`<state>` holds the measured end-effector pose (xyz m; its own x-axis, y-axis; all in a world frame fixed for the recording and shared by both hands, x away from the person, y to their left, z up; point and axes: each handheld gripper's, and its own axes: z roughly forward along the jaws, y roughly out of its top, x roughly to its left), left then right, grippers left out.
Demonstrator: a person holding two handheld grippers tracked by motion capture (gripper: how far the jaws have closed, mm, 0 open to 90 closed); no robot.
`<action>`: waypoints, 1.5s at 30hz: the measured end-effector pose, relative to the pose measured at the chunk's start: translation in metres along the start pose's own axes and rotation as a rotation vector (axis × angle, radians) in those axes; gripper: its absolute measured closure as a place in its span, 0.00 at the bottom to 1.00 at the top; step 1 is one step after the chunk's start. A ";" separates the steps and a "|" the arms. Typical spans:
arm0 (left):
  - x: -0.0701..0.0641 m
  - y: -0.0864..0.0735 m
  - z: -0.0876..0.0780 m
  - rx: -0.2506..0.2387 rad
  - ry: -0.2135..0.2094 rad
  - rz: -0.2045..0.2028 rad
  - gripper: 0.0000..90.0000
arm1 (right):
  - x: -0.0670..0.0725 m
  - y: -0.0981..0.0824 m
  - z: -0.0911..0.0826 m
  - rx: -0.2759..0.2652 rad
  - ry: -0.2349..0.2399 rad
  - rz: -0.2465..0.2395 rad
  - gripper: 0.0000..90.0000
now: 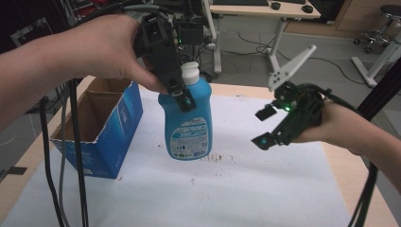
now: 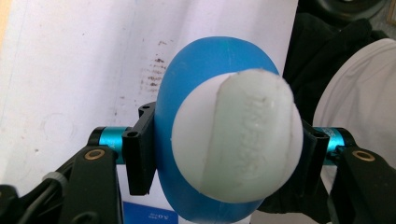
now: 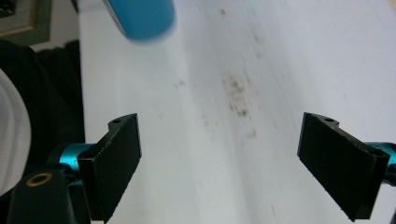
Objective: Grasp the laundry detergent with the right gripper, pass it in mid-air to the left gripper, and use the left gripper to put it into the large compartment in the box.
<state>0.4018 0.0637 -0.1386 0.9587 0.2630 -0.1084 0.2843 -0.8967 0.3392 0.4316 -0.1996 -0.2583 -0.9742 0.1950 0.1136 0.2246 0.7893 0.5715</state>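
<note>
A blue detergent bottle [image 1: 187, 122] with a white cap [image 1: 190, 73] hangs upright above the white sheet, held near its neck by my left gripper [image 1: 178, 92], which is shut on it. In the left gripper view I look down on the cap [image 2: 236, 137] and the blue shoulder [image 2: 205, 60], with the black pads [image 2: 139, 156] pressing on both sides. To the right of the bottle my right gripper [image 1: 264, 126] is open and holds nothing. In the right gripper view its jaws stand wide apart over the stained sheet, and the bottle's blue base [image 3: 140, 18] shows at the top left.
An open blue cardboard box [image 1: 101, 127] stands at the left of the table. A white sheet [image 1: 227, 189] with brown stains [image 1: 215, 157] covers the tabletop. Cables [image 1: 78, 156] hang at the left. Desk legs and a chair base stand beyond the far edge.
</note>
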 end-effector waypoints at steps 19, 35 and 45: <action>0.015 -0.073 -0.071 -0.120 0.153 -0.299 0.42 | -0.038 -0.070 -0.027 0.016 -0.114 0.223 0.15; 0.033 -0.150 -0.109 -0.116 0.327 -0.554 0.42 | -0.057 -0.090 -0.036 -0.006 -0.154 0.314 0.15; 0.048 -0.171 -0.090 -0.084 0.340 -0.602 0.42 | -0.060 -0.091 -0.036 0.001 -0.165 0.322 0.15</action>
<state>0.4000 0.2613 -0.1177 0.5796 0.8149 -0.0068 0.7537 -0.5329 0.3845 0.4688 -0.3041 -0.2883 -0.8367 0.5252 0.1553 0.5198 0.6723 0.5271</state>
